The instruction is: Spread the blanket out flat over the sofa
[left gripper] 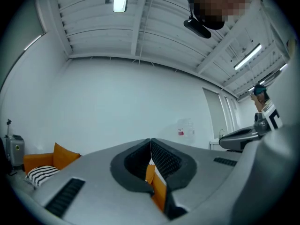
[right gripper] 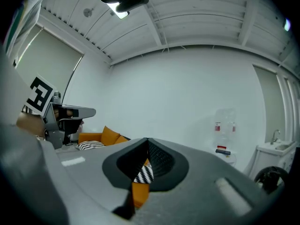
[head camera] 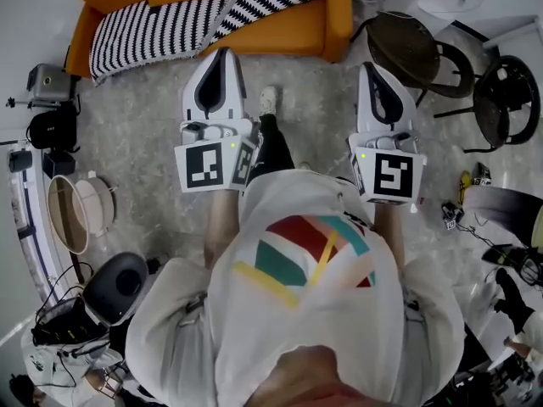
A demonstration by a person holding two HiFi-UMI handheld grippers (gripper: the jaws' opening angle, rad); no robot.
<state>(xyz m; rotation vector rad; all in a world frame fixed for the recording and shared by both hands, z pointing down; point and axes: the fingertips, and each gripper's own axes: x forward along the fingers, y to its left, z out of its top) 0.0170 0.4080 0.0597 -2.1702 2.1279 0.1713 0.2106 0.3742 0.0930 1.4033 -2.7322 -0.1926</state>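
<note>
An orange sofa (head camera: pixel 288 24) stands against the far wall. A black-and-white striped blanket (head camera: pixel 170 24) lies bunched along its seat and over a cushion. My left gripper (head camera: pixel 222 55) and right gripper (head camera: pixel 374 66) hover side by side over the grey carpet, short of the sofa's front edge and apart from the blanket. Both are shut with nothing between the pads. In the left gripper view the jaws (left gripper: pixel 150 143) meet, with the blanket (left gripper: pixel 40 173) and sofa (left gripper: pixel 61 154) low at the left. In the right gripper view the shut gripper (right gripper: pixel 147 142) points level, with the blanket (right gripper: pixel 91 145) and sofa (right gripper: pixel 110 136) beyond.
Two dark round chairs (head camera: pixel 424 53) (head camera: pixel 507 100) stand right of the sofa. Camera gear on a stand (head camera: pixel 49 83) and a round basket (head camera: pixel 78 214) sit at the left. Cables and small items lie on the floor at the right (head camera: pixel 475 185).
</note>
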